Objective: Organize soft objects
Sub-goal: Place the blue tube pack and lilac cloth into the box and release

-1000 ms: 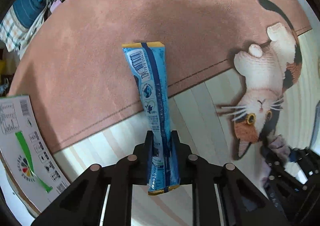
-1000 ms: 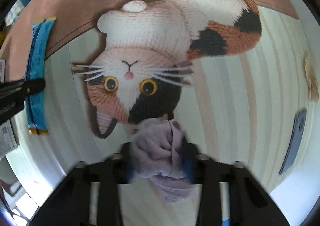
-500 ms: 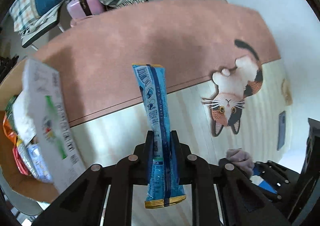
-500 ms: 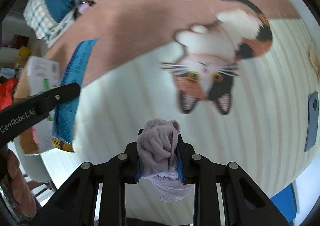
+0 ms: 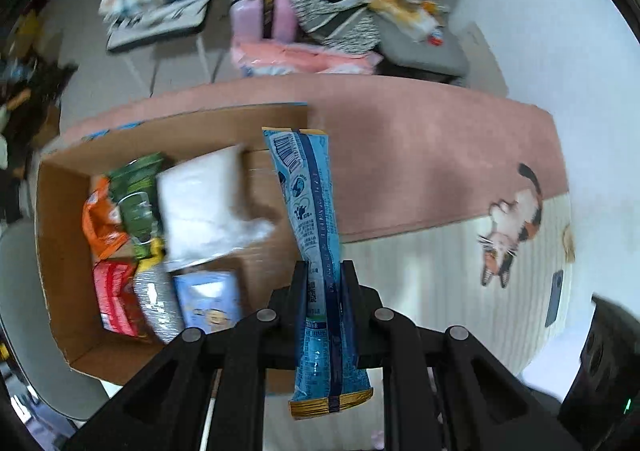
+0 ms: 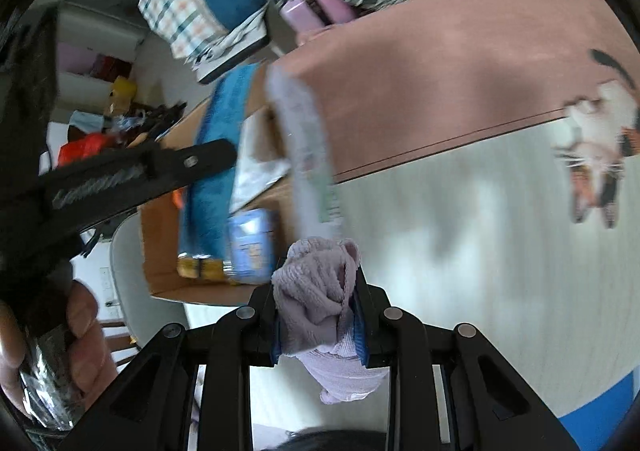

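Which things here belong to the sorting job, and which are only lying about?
Part of the job:
- blue snack packet in the left gripper
- lilac towel in the right gripper
- cardboard box of packets

Lying about:
- cat-picture mat
- phone
- checked bag

I see a calico cat mat (image 5: 512, 227) on the striped floor; a pink rug (image 5: 420, 155) beside it; a grey cushion (image 5: 420, 39) behind

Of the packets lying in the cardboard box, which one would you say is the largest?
The white packet: it spans the middle of the cardboard box, dwarfing the orange, green, red and blue ones beside it.
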A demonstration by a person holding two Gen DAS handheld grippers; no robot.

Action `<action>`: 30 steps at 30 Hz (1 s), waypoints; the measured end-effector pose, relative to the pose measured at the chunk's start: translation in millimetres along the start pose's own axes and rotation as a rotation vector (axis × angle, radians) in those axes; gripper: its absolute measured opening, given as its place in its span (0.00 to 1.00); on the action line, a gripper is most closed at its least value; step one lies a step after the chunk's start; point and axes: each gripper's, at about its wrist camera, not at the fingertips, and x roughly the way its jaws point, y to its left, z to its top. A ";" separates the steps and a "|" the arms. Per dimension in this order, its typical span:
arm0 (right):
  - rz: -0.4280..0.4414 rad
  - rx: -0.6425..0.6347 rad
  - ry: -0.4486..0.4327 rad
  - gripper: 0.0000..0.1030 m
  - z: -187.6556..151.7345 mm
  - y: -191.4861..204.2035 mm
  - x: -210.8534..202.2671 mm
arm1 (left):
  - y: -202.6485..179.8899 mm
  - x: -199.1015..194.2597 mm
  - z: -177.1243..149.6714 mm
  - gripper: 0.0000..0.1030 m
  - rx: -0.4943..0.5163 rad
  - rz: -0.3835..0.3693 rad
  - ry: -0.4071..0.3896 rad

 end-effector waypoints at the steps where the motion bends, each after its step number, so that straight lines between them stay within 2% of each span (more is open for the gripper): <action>1: 0.006 0.005 0.006 0.27 0.4 13.2 9.3 | 9.9 1.4 2.8 0.12 -0.006 0.000 0.007; 8: -0.011 0.063 -0.004 0.27 12.1 54.2 58.0 | 58.6 43.1 34.2 0.13 -0.054 -0.039 0.115; 12: -0.038 0.092 0.000 0.28 22.7 48.1 90.5 | 66.3 70.3 44.8 0.13 -0.045 -0.065 0.188; 16: -0.056 0.106 0.038 0.37 31.9 42.7 110.6 | 64.2 82.6 49.6 0.17 -0.027 -0.055 0.223; 17: -0.053 0.108 0.043 0.44 32.3 41.3 114.0 | 63.9 83.2 50.1 0.18 -0.033 -0.054 0.230; 19: -0.084 0.097 0.040 0.54 32.4 40.2 118.4 | 62.5 81.4 52.3 0.20 -0.023 -0.048 0.225; 21: -0.095 0.092 0.040 0.55 32.2 39.1 121.9 | 63.1 79.7 54.4 0.23 -0.021 -0.045 0.228; 23: -0.086 0.096 0.052 0.63 31.3 38.0 124.2 | 63.8 76.1 56.0 0.28 -0.013 -0.043 0.219; 30: -0.117 0.067 0.058 0.64 29.0 39.0 121.0 | 74.5 52.6 53.5 0.32 0.003 0.031 0.141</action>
